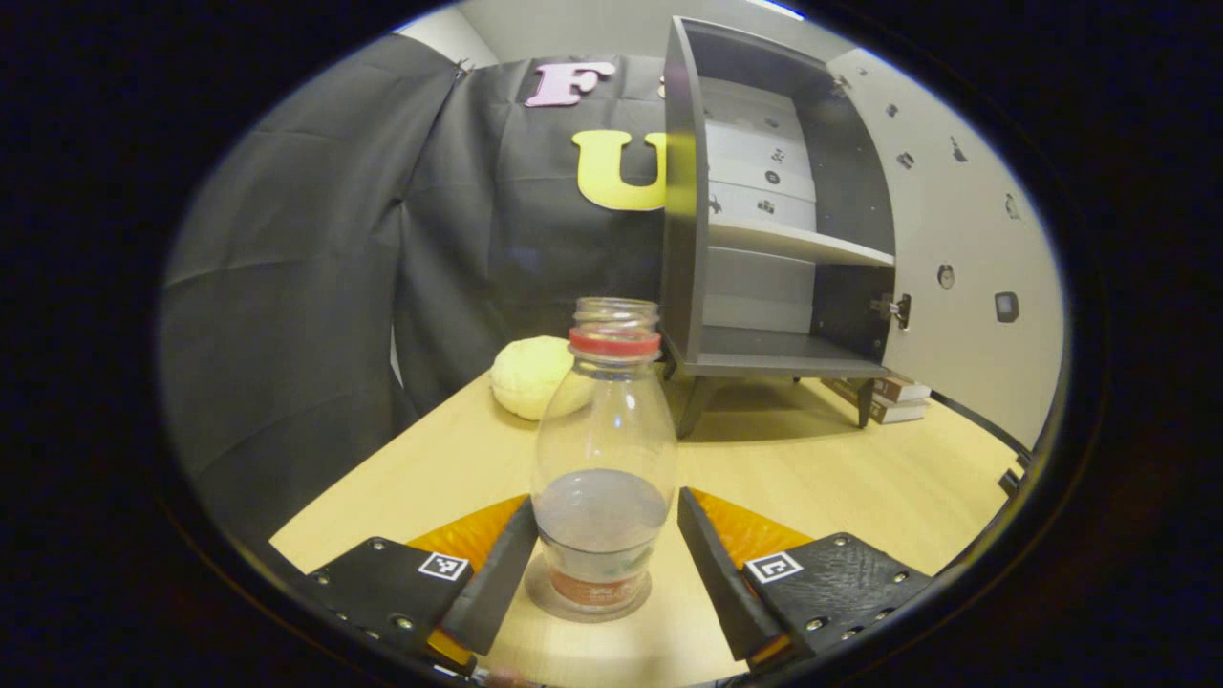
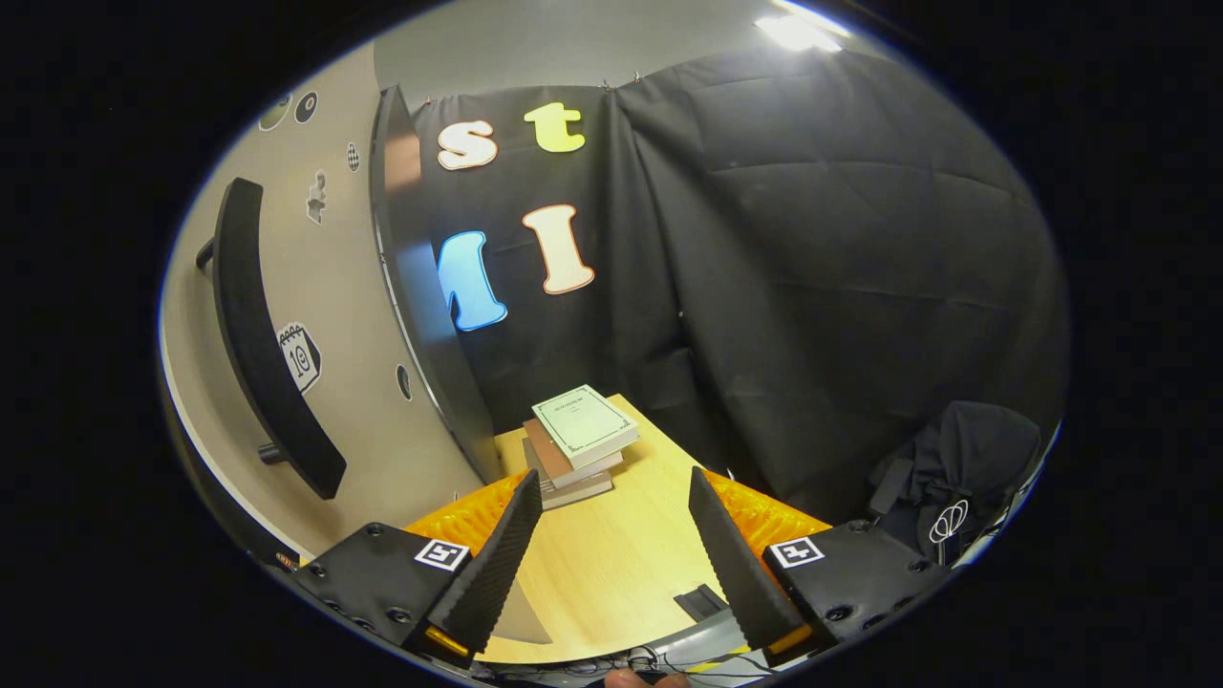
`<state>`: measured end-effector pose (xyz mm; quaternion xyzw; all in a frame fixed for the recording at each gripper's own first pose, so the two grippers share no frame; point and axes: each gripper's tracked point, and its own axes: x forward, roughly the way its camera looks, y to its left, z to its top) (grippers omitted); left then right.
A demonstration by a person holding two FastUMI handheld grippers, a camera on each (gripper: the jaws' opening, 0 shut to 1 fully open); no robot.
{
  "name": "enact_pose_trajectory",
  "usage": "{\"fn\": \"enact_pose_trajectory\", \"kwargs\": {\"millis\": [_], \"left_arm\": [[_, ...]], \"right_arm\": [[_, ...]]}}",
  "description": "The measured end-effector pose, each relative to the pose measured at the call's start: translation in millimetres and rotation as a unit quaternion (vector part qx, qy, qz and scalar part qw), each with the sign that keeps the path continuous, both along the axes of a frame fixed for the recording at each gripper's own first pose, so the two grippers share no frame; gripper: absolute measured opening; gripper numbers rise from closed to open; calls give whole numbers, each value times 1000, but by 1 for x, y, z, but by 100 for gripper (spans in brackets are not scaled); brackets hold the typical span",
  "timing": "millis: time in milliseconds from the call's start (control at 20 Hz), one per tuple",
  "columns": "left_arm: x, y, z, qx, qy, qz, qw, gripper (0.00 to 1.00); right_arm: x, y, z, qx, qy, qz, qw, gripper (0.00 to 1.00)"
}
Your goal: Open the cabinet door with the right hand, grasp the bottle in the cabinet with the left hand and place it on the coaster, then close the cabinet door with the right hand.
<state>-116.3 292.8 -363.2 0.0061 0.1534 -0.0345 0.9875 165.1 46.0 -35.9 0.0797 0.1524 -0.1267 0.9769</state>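
A clear, capless plastic bottle [image 1: 604, 459] with a red neck ring stands upright on a round coaster [image 1: 535, 598] on the wooden table. My left gripper [image 1: 607, 502] is open, its fingers on either side of the bottle's wide belly; a thin gap shows at the right finger [image 1: 712, 564]. Behind stands the grey cabinet [image 1: 764, 354], its shelves bare and its pale door [image 1: 965, 239] swung wide open. My right gripper [image 2: 611, 535] is open and holds nothing, just right of that door [image 2: 373, 449] and its black bar handle [image 2: 272, 373].
A pale yellow round lump [image 1: 530, 377] lies left of the cabinet. A stack of books [image 2: 578, 440] sits on the table [image 2: 621, 573] behind the door's edge, and a dark bag [image 2: 955, 459] rests off the table's right side.
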Motion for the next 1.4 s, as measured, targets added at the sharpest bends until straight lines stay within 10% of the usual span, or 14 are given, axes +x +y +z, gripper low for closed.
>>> {"fn": "enact_pose_trajectory", "kwargs": {"millis": [850,1400], "left_arm": [[-59,3,156,38,-80,9,996,89],[-43,-84,326,3,-124,-13,992,87]], "right_arm": [[13,2,-16,2,2,-6,1000,98],[25,9,47,19,-56,59,996,98]]}}
